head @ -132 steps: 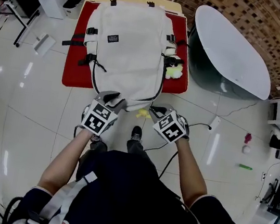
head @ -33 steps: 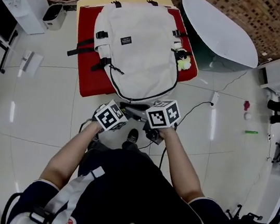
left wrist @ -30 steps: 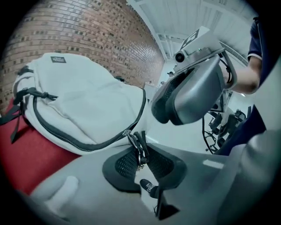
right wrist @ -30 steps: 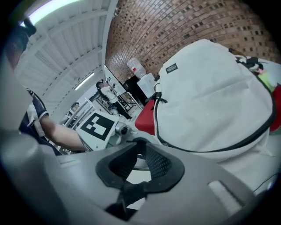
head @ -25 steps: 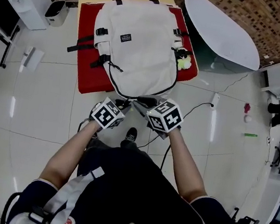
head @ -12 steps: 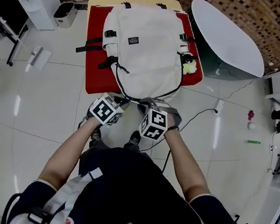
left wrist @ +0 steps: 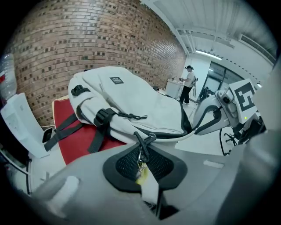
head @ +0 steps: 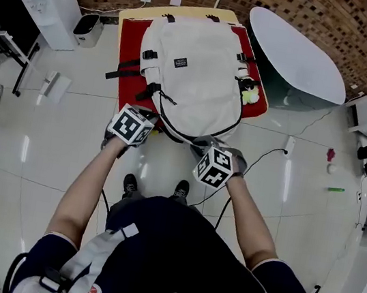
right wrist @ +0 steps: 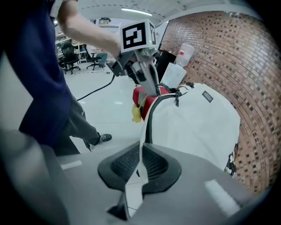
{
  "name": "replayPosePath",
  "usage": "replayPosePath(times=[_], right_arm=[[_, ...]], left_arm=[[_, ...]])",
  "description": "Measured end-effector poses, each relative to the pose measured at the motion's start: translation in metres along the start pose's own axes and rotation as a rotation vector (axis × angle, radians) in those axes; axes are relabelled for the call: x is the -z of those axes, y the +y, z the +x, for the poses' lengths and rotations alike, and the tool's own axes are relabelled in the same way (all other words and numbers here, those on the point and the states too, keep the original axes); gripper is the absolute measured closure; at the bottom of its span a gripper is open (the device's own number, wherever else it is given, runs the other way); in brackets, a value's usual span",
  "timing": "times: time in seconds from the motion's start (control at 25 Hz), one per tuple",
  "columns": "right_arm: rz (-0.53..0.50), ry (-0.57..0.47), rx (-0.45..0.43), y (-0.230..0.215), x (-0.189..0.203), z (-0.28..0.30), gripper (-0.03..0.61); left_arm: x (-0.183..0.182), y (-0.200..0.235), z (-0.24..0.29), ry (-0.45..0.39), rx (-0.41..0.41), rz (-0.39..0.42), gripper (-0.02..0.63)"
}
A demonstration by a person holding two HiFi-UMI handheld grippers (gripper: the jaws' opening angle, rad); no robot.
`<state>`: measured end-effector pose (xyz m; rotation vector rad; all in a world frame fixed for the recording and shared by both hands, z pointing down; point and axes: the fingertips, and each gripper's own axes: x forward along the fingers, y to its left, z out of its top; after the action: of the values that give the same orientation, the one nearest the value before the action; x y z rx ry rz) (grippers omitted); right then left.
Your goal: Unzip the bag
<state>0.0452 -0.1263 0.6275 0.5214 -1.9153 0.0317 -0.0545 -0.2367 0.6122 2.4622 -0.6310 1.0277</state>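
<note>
One white backpack (head: pixel 195 75) on one red mat (head: pixel 129 65), upper centre. Two grippers: left gripper (left wrist: pixel 142 166) clamps the zipper pull (left wrist: pixel 141 145); right gripper (right wrist: pixel 139 165), jaws just closing, pinches the white backpack's near edge.

Both bare forearms reach forward and down, the left forearm (head: pixel 84 182) angled outward, the right forearm (head: pixel 245 214) nearer in. The left gripper (left wrist: pixel 142 165) tilts downward, jaws pinched on the zipper pull (left wrist: pixel 141 149). The right gripper (right wrist: pixel 138 167) points steeply down; its jaws have just been closing and now clamp the bag's edge (right wrist: pixel 142 127).
</note>
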Motion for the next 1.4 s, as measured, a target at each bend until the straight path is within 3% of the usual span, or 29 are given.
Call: replayPosePath(times=[0.36, 0.52, 0.68, 0.96, 1.12, 1.2, 1.24, 1.28, 1.4], right_arm=[[0.115, -0.009, 0.015, 0.004, 0.005, -0.005, 0.552], [0.165, -0.020, 0.012, 0.003, 0.005, -0.004, 0.552], [0.297, -0.068, 0.017, -0.006, 0.001, -0.008, 0.543], [0.504, -0.263, 0.039, -0.037, -0.014, -0.037, 0.491], [0.596, -0.417, 0.099, -0.071, -0.030, -0.061, 0.497], [0.623, -0.502, 0.138, -0.089, -0.044, -0.076, 0.550], [0.630, -0.547, 0.158, -0.098, -0.051, -0.085, 0.572], [0.634, -0.592, 0.176, -0.105, -0.060, -0.093, 0.574], [0.631, -0.697, 0.216, -0.121, -0.082, -0.115, 0.574]], left_arm=[[-0.026, 0.043, 0.003, 0.010, -0.077, 0.027, 0.586], [-0.035, 0.066, 0.007, -0.003, -0.125, -0.004, 0.584], [-0.029, 0.062, 0.011, -0.024, -0.127, -0.032, 0.580], [-0.026, 0.055, -0.004, -0.090, -0.122, -0.103, 0.488], [-0.048, 0.050, -0.033, -0.207, -0.140, -0.120, 0.489], [-0.067, 0.040, -0.048, -0.288, -0.136, -0.107, 0.508], [-0.076, 0.035, -0.055, -0.322, -0.137, -0.095, 0.551], [-0.084, 0.028, -0.061, -0.349, -0.139, -0.082, 0.597], [-0.107, 0.004, -0.075, -0.423, -0.112, -0.044, 0.612]])
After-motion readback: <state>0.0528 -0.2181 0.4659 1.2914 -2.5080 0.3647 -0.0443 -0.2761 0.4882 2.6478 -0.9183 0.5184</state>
